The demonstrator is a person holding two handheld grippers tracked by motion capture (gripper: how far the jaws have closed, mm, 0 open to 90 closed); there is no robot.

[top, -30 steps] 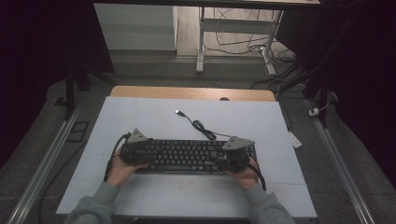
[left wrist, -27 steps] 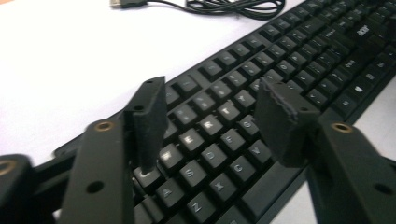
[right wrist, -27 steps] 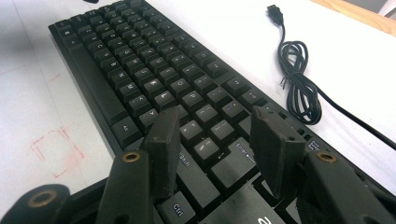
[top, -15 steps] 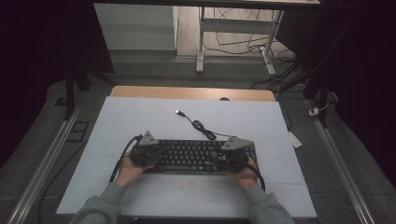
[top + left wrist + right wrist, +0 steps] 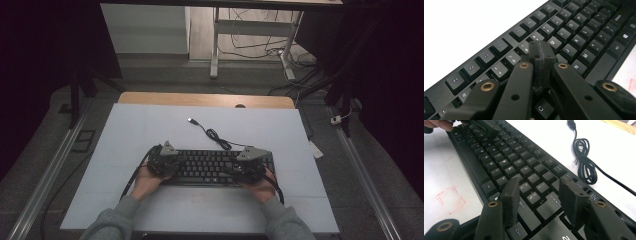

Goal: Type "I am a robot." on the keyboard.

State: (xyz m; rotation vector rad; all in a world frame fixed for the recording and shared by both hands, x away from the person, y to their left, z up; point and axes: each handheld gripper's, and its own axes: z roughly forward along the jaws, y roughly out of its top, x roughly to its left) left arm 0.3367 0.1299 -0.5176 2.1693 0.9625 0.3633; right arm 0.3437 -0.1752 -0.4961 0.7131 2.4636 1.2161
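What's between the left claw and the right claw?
In the high view, the keyboard's middle rows of keys span the gap between the left claw and right claw; nothing else lies on them. Its coiled cable sits behind, on the white mat.

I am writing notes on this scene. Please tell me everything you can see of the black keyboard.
The keyboard is black, full-size, seemingly plastic, with pale legends on dark keycaps. It lies flat on the white table, long side toward the person. Its black cable, partly coiled, ends in an unplugged plug. The left gripper, jaws shut, points at the number-row keys; the right gripper, jaws open, is over the Enter and Shift keys.
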